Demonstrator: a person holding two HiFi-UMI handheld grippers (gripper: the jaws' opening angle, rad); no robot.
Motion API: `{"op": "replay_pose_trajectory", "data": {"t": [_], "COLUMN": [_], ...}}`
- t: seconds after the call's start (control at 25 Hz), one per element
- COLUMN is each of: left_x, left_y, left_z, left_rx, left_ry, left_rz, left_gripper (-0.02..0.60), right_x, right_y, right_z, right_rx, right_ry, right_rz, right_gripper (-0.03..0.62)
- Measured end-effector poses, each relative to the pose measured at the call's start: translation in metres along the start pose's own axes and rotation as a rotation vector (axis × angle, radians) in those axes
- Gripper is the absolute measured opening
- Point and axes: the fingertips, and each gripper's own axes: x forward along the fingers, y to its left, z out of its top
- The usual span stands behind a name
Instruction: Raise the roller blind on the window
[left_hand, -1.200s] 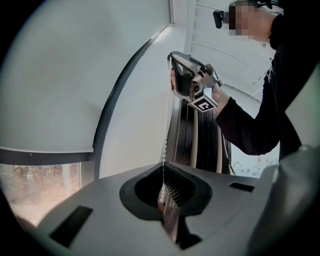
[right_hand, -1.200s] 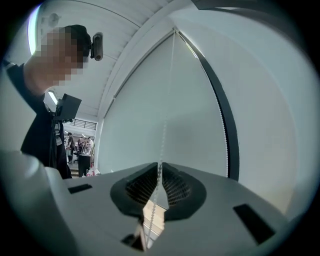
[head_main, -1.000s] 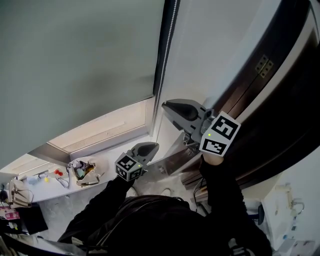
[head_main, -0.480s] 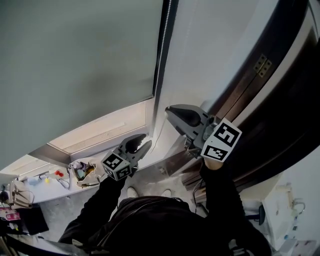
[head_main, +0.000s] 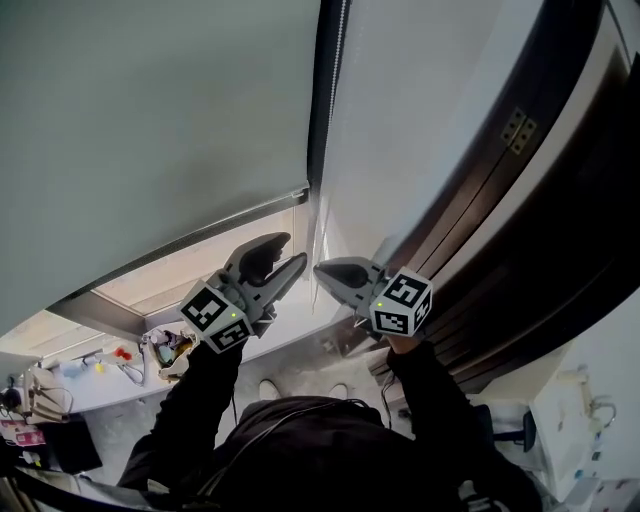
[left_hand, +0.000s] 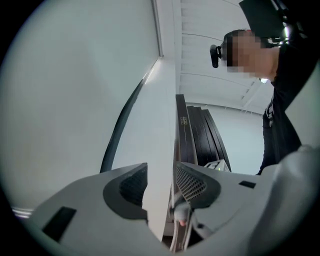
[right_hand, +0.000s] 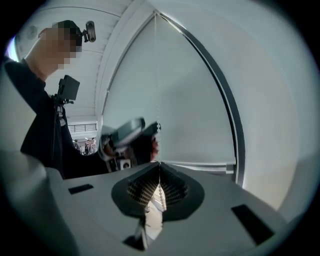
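1. Clamps the right gripper (head_main: 322, 270) shut on the bead chain (right_hand: 159, 192), low down and just beside the blind's edge.
2. Has just been opening the left gripper (head_main: 292, 250). Holds its jaws well apart, pressing on nothing, close to the chain's run. Cannot tell whether the chain passes between them.
3. Finds the roller blind (head_main: 150, 110) hanging over most of the window (head_main: 200, 268), with its bottom bar (head_main: 200, 237) just above a narrow uncovered strip.
4. Judges the raise as barely begun, with nearly the whole blind left to wind up.
5. Probably calls for a fresh left grip higher on the chain, then many more alternating pulls.
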Motion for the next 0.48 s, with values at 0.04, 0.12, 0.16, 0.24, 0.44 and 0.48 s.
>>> {"op": "replay_pose_trajectory", "data": {"t": [0.04,0.12,0.16,0.24,0.44,0.48], "left_x": [0.002,0.008,0.011,0.018,0.031,0.033], "left_y": [-0.001,-0.004,-0.005,-0.008,-0.022,-0.023], "left_z": [0.002,0.004,0.005,0.007,0.027,0.032], "left_rx": [0.003,0.018,0.027,0.050,0.078,0.067], "left_ry": [0.007,0.025,0.036,0.067,0.081,0.076], "left_rz": [-0.007,-0.021,-0.030,-0.052,-0.114,-0.118], "left_gripper": [0.172,0.184,0.189,0.189,0.196,0.195], "right_x": [0.003,0.009,0.011,0.014,0.011,0.010], "right_y": [0.001,0.006,0.010,0.020,0.025,0.023], "right_z": [-0.021,-0.053,-0.064,-0.075,-0.079,-0.079], "right_rx": [0.020,0.045,0.048,0.029,-0.002,0.003], "right_ry": [0.023,0.053,0.061,0.062,0.027,0.024], "right_rz": [-0.001,0.002,0.008,0.022,0.022,0.020], "right_gripper": [0.011,0.011,0.011,0.008,0.008,0.008]}}
